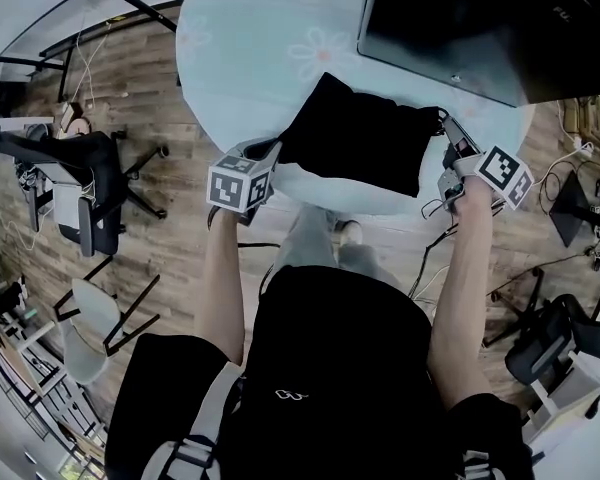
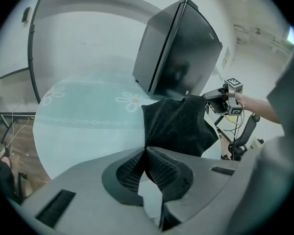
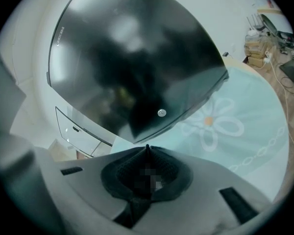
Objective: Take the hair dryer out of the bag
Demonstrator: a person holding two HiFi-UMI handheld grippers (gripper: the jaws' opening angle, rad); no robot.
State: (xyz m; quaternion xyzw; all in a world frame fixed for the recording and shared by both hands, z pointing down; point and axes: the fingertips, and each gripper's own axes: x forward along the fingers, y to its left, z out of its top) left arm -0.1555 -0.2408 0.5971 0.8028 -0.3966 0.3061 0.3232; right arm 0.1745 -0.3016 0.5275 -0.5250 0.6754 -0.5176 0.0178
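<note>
The black cloth bag (image 1: pixel 365 143) lies at the near edge of the round table (image 1: pixel 230 38), which has a pale blue flowered cover, in the middle of the head view. The left gripper (image 1: pixel 277 150) is clenched on the bag's lower left corner. The right gripper (image 1: pixel 444 120) pinches its upper right corner. The hair dryer itself does not show.

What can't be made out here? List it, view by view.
- Hair dryer: seen in no view; the black bag hides any contents.
- Bag's mouth: head view, too small to read beside the right tongs.
- What the right tongs pinch: right gripper view, blurred by a mosaic patch.
- Black screen: head view, cut off by the top edge.
</note>
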